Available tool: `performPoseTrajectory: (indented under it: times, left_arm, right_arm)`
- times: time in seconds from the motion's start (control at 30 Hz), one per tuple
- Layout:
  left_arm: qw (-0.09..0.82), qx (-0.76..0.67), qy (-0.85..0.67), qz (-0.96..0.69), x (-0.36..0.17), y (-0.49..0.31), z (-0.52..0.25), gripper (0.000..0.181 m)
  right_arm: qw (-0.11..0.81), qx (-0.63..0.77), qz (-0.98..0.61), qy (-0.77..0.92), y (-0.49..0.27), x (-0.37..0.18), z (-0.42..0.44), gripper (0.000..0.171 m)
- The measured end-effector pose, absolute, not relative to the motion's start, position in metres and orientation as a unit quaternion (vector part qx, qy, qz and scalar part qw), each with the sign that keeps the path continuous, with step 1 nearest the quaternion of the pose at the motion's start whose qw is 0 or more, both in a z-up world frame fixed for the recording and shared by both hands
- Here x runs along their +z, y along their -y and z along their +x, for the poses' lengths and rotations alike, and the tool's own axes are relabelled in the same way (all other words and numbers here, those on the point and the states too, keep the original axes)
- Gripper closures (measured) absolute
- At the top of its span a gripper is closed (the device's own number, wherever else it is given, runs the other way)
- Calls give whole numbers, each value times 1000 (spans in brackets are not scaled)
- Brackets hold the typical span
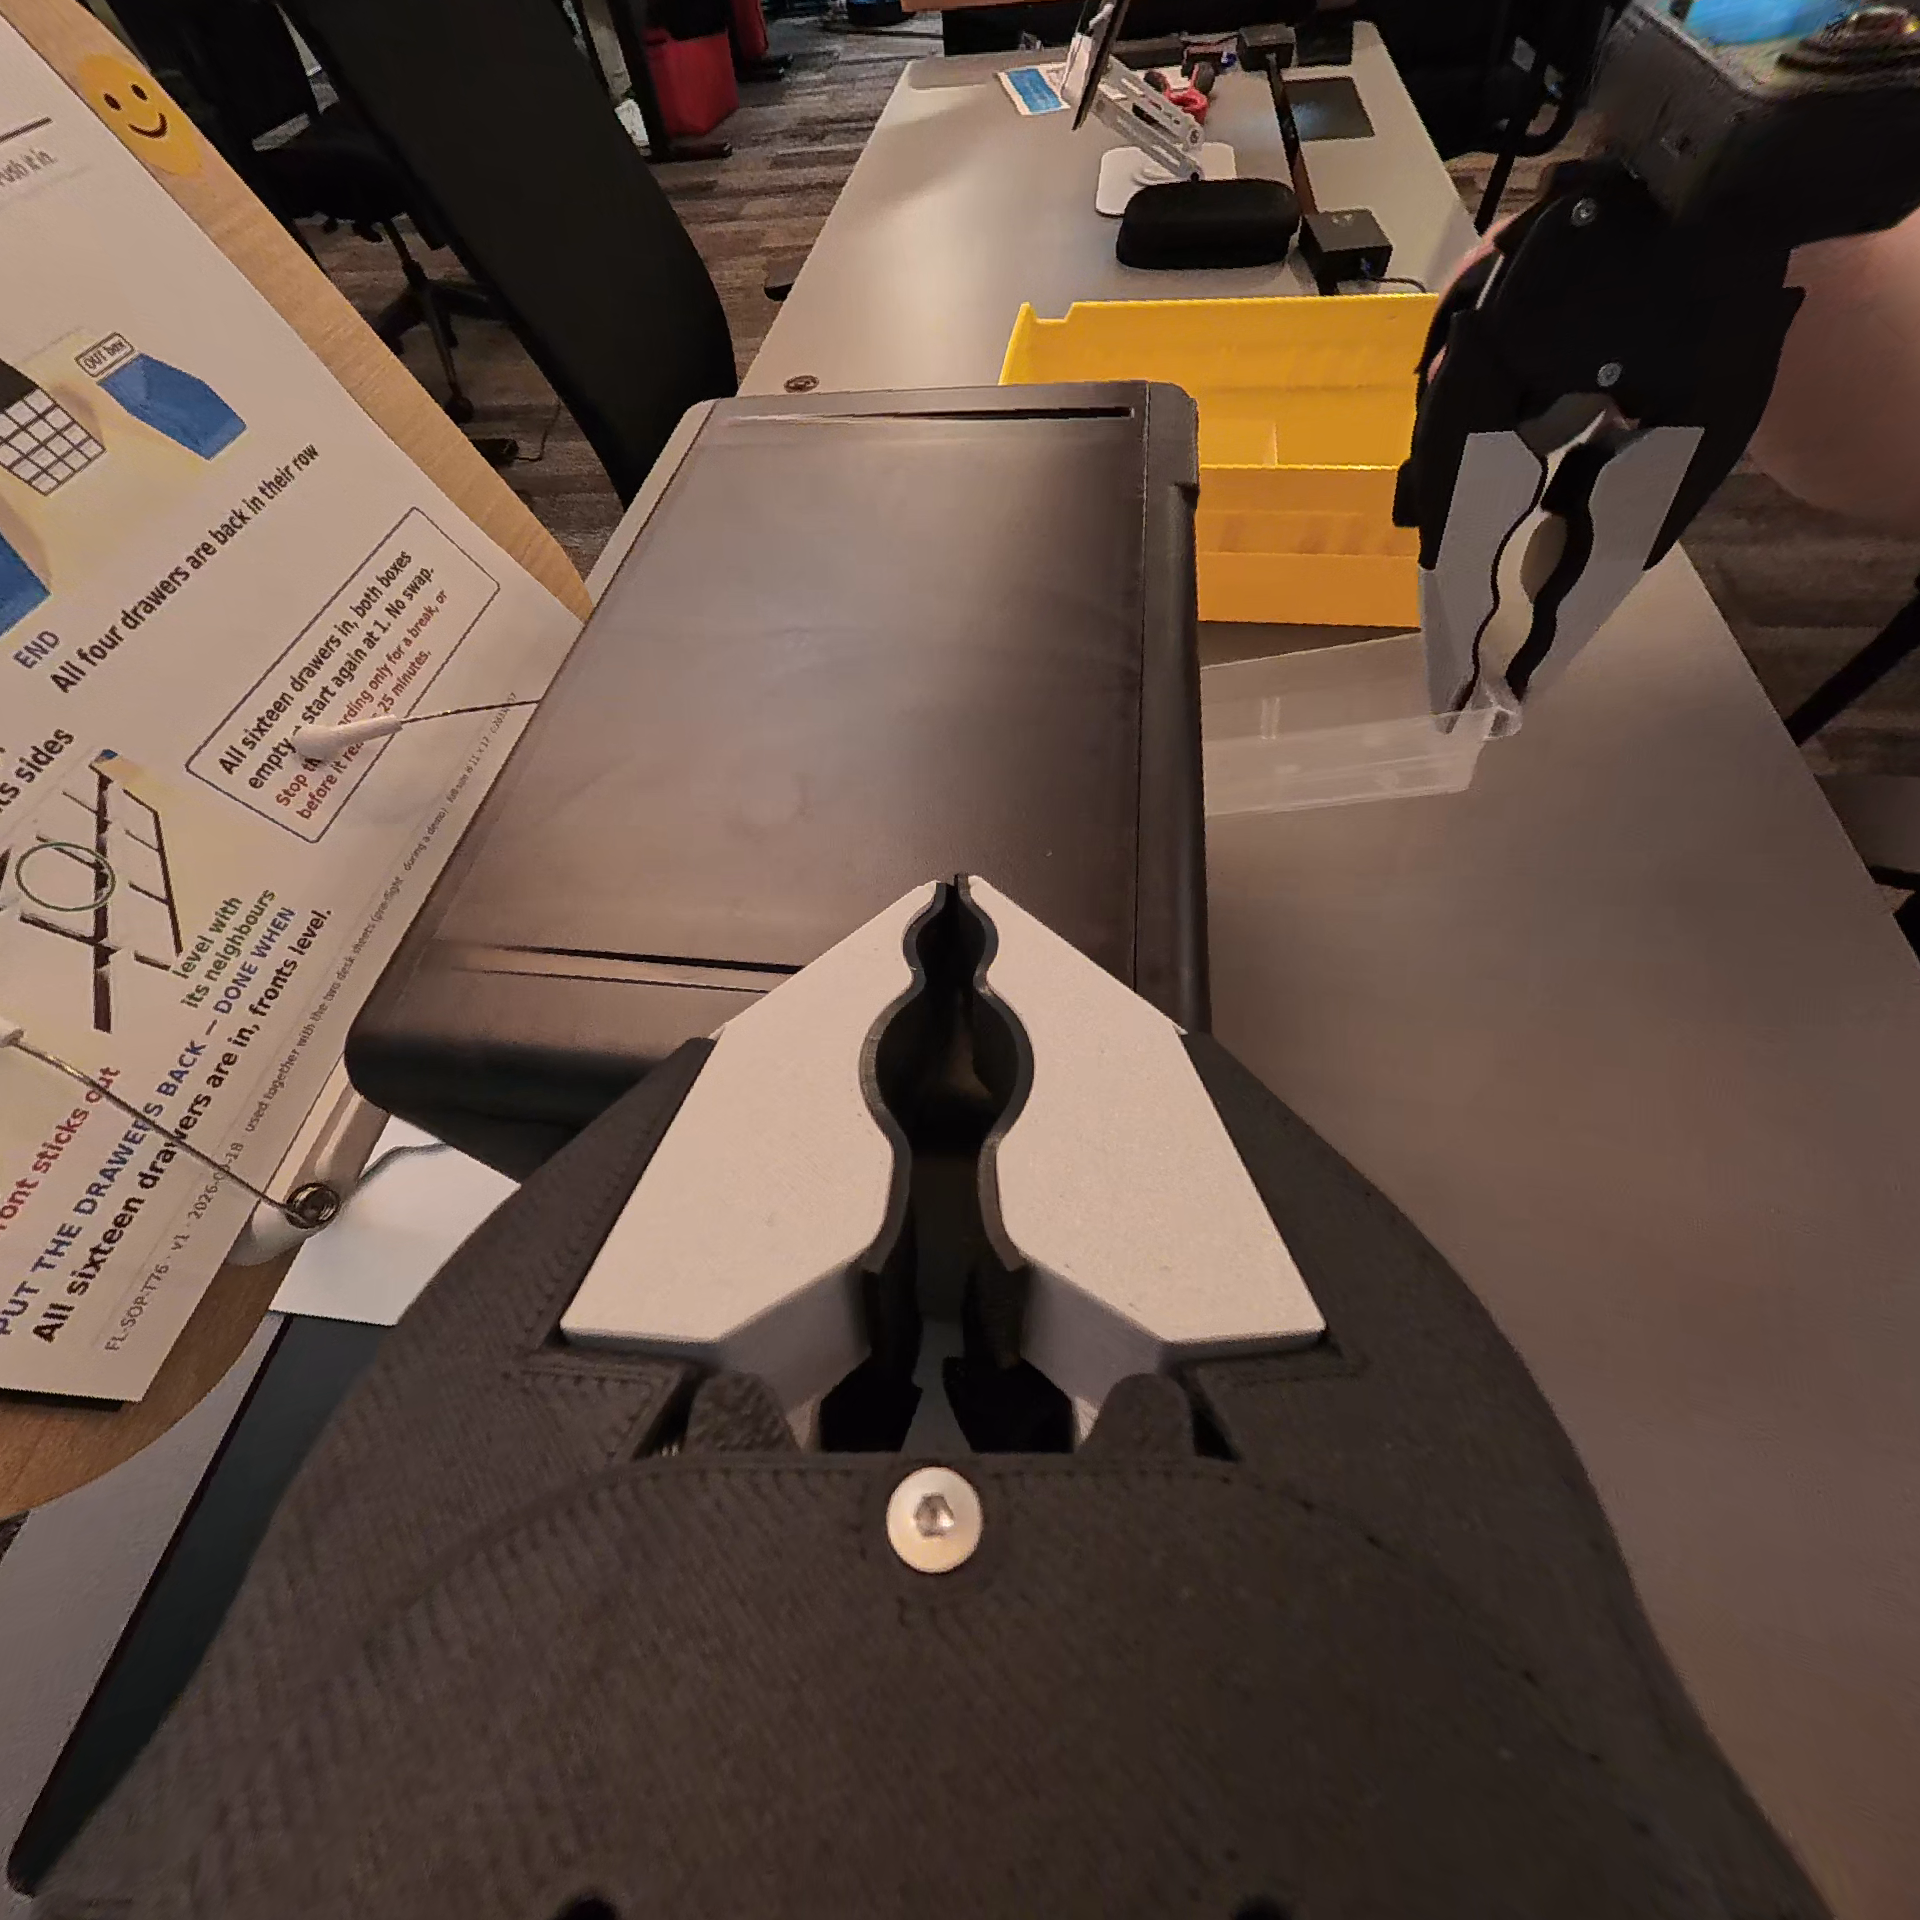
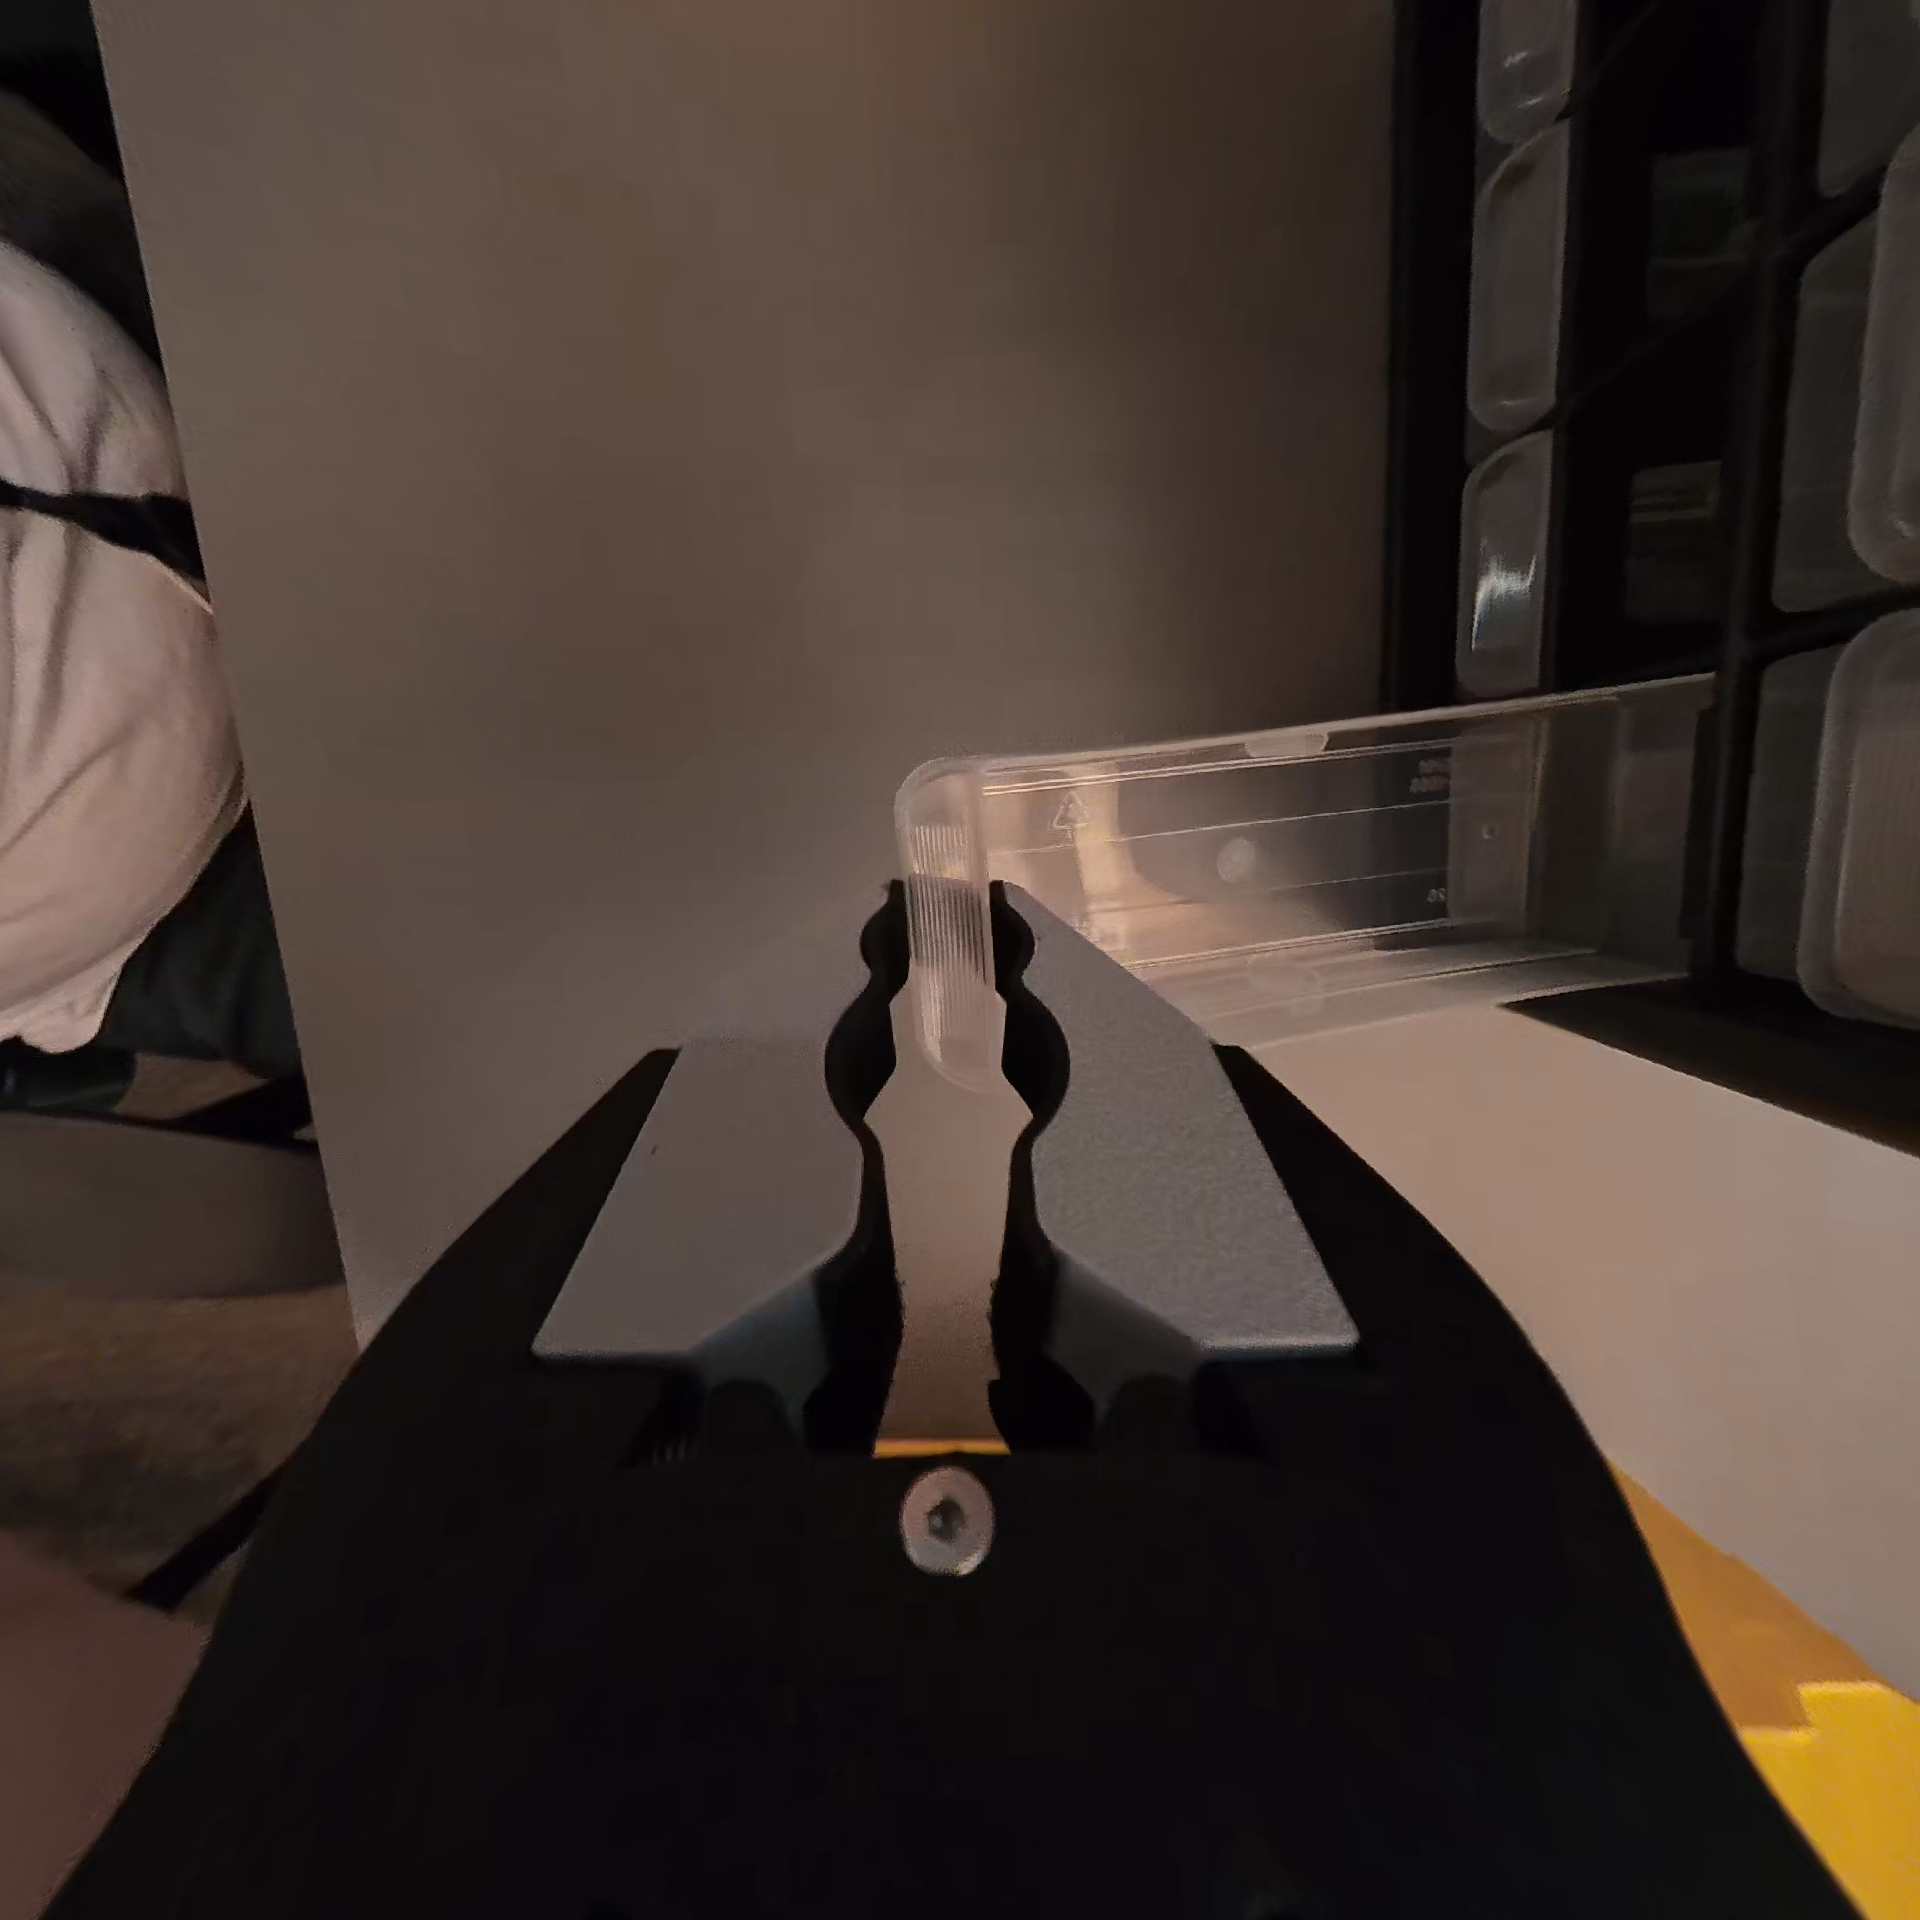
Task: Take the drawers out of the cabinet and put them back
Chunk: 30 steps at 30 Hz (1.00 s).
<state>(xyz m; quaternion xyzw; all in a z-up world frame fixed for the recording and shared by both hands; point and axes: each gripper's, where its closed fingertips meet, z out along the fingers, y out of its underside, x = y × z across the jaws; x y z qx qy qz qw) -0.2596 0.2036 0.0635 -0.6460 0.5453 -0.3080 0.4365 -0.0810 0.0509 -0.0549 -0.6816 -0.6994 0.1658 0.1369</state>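
The black cabinet (image 1: 883, 644) lies under my left gripper (image 1: 958, 883), which is shut and empty, with its tips over the near part of the cabinet's top. My right gripper (image 2: 948, 894) is shut on the front handle tab of a clear plastic drawer (image 2: 1299, 862). The drawer sticks partly out of a slot in the cabinet (image 2: 1423, 312), with its back end still inside. Several other clear drawers (image 2: 1512, 301) sit in their slots. In the left wrist view the right gripper (image 1: 1481, 707) holds the same drawer (image 1: 1340, 748) to the cabinet's right, just above the table.
A yellow bin (image 1: 1247, 416) stands on the grey table (image 1: 1455, 1143) behind the drawer; its edge shows under my right gripper (image 2: 1829, 1766). An instruction sheet on a wooden board (image 1: 208, 727) leans at the left. A black case (image 1: 1205, 218) and a stand are at the table's far end. Across from one pair of fingers to the other is roughly 25 centimeters.
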Motion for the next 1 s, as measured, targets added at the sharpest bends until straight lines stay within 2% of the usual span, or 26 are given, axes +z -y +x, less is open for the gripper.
performPoseTrajectory:
  times: [0.27, 0.47, 0.63, 0.87, 1.0]
  left_arm:
    - [434, -313, -544, -647, 64, -204, -260, 181]
    - [434, -317, -542, -646, 64, -204, -260, 181]
    - [436, -318, -539, -646, 64, -204, -260, 181]
    - [437, -316, -541, -646, 64, -204, -260, 181]
    - [440, -320, -541, -641, 64, -204, -259, 181]
  right_arm:
    - [64, 218, -690, 687, -56, -21, -80, 157]
    - [13, 239, -708, 664, -50, -31, -78, 158]
    - [7, 271, -691, 670, -35, -35, -78, 159]
    - [94, 297, -689, 654, -15, -7, -55, 160]
    - [226, 269, -738, 576, -15, 56, -12, 160]
